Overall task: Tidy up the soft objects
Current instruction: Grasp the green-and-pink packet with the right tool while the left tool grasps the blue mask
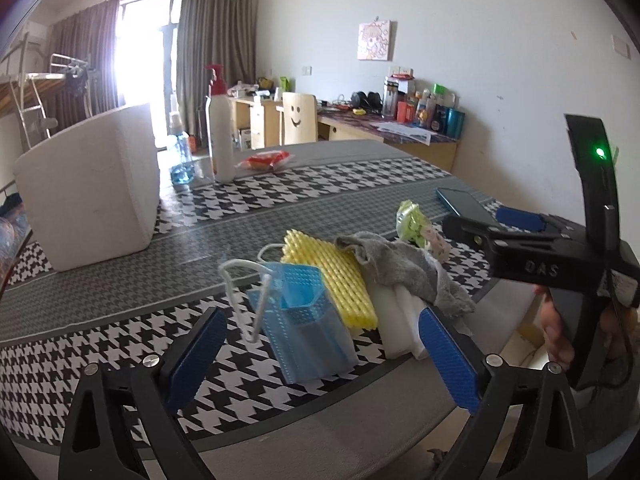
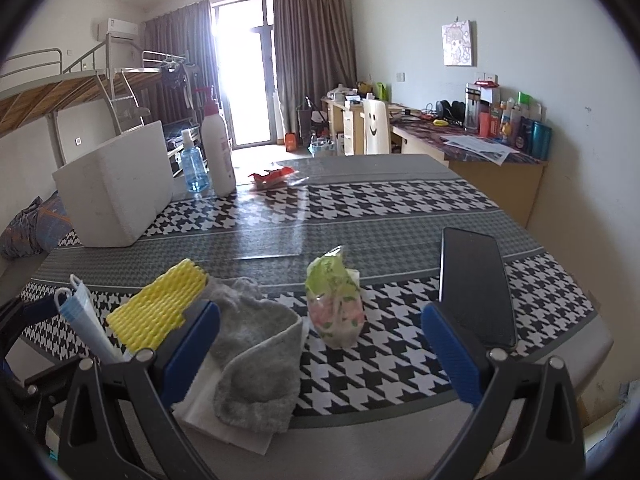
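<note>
From the left wrist, the left tool [image 1: 320,354] stands wide with nothing gripped, the blue mask [image 1: 308,320] lying between its fingers beside the yellow foam net [image 1: 332,280] and grey cloth [image 1: 404,272] near the bench [image 1: 280,216] front edge. From the right wrist, the right tool [image 2: 320,352] gapes wide over the green packet [image 2: 336,300], bare bench stretching toward the white foam box [image 2: 116,184].

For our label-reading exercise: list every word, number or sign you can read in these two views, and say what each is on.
"DAS": raised letters on the right hand-held gripper, on its black body.
Bottles and boxes on the desk: print too small to read.
White pump bottle: label blurred.
Green snack packet: print unreadable.
</note>
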Motion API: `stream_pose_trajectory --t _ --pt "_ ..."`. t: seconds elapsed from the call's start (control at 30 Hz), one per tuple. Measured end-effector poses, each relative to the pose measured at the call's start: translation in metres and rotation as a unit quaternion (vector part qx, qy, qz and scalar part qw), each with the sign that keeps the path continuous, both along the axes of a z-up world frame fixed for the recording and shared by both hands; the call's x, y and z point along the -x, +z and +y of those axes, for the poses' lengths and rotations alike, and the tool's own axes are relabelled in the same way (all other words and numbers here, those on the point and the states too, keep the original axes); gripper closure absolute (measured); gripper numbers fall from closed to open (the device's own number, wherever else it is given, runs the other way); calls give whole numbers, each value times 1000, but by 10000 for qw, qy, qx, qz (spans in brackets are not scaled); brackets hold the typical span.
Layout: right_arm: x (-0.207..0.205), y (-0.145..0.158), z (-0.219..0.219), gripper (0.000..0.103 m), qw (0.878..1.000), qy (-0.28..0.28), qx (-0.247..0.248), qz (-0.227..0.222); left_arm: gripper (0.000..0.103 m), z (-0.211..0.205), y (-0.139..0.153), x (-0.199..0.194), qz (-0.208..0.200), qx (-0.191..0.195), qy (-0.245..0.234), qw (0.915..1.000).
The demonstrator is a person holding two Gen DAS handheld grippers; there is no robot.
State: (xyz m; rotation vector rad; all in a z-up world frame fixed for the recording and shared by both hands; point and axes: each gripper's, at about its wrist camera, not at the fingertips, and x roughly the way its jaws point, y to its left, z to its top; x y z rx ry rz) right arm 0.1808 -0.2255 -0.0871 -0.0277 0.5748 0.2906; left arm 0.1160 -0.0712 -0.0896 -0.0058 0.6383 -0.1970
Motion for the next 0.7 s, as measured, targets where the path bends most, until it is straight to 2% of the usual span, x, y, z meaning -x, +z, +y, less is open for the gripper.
stream_pose_trajectory --t 0.33,0.43,0.5,0.7 --pt "-23 -10 -3 1 9998 -20 35 199 21 -5 -8 -7 143 -44 -36 9999" --pt "-31 -14 -4 1 9994 -10 -24 341 29 -3 -9 -9 201 -43 -21 9998" --pt "-35 -17 -4 1 9992 -45 -2 399 38 -2 -11 -11 262 -22 -6 9997" --pt "-44 -21 -3 4 9988 -52 83 482 45 -1 -14 -14 329 -13 -13 9995"
